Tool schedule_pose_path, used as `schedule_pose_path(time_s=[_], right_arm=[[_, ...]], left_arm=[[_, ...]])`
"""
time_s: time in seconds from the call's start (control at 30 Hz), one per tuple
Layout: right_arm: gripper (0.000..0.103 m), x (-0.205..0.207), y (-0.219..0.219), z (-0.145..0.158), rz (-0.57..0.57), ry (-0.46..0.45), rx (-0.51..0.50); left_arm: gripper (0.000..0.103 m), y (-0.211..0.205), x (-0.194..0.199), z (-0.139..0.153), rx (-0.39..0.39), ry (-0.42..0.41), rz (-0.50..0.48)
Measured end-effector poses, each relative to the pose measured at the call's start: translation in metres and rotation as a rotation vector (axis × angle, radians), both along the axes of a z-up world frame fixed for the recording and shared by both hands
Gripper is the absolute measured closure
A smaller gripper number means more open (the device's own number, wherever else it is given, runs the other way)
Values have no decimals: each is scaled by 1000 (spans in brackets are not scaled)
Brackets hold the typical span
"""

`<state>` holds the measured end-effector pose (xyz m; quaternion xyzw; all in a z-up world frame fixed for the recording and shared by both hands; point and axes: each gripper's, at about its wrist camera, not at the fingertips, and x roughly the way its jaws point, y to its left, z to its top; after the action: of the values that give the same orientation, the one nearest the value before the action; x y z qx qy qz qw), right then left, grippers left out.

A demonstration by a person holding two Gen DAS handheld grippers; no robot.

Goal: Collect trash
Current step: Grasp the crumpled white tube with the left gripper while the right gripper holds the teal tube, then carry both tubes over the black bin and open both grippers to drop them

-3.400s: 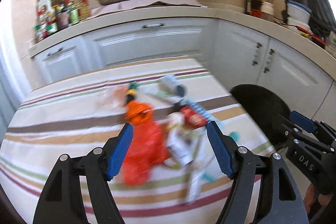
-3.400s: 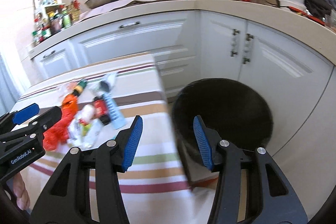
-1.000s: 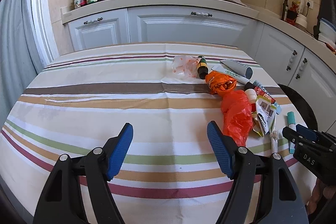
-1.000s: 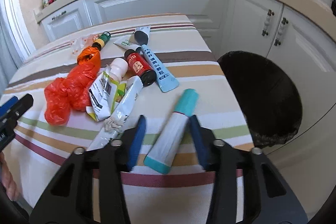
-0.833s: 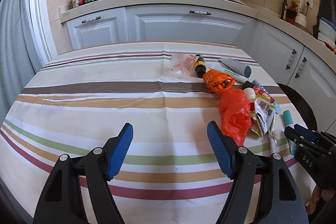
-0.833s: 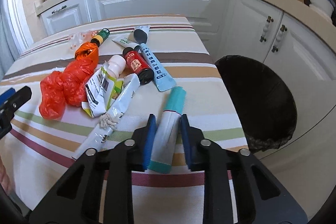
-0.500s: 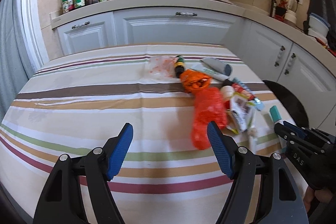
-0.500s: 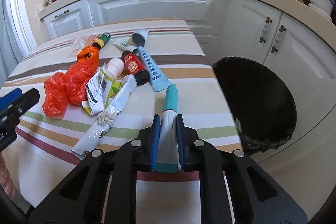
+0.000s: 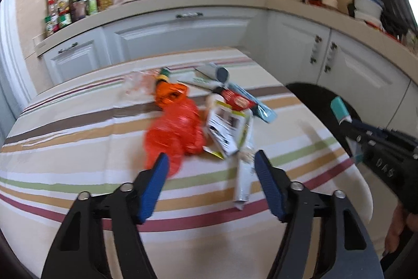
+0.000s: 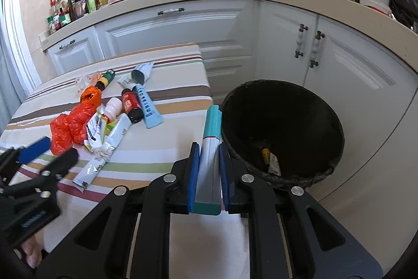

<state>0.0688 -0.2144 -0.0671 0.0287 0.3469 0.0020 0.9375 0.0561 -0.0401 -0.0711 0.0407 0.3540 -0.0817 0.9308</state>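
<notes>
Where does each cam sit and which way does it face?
Left wrist: on the left gripper, angled down at the trash pile on the striped table; jaws closing, nothing between.
Right wrist: on the right gripper, shut on the teal-capped tube, facing the black bin.
Shared: orange bag, table, each other's gripper.

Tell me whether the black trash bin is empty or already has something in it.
Not empty. In the right wrist view, the black trash bin holds a small yellow-and-white scrap near its bottom; the rest looks dark and bare.
</notes>
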Motion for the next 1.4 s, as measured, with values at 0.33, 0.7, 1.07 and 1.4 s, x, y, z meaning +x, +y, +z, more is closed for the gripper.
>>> schedule_pose_path(time_s=[0.33,0.7,1.07,1.4], right_arm=[[88,-6,-23,-8,-25,11,39],[88,-5,-30,-9,-33,10,42],[88,-3,-44,5,-66,-23,17],[88,22,-86,28,-140,-103,-15]], left_arm=[[81,-27,9,-23,51,77,-78],[88,-45,-6,-14,45,28,-140],[88,-55,0,22,-20,-66,-154],[88,-98,31,49,-77,-156,-228]])
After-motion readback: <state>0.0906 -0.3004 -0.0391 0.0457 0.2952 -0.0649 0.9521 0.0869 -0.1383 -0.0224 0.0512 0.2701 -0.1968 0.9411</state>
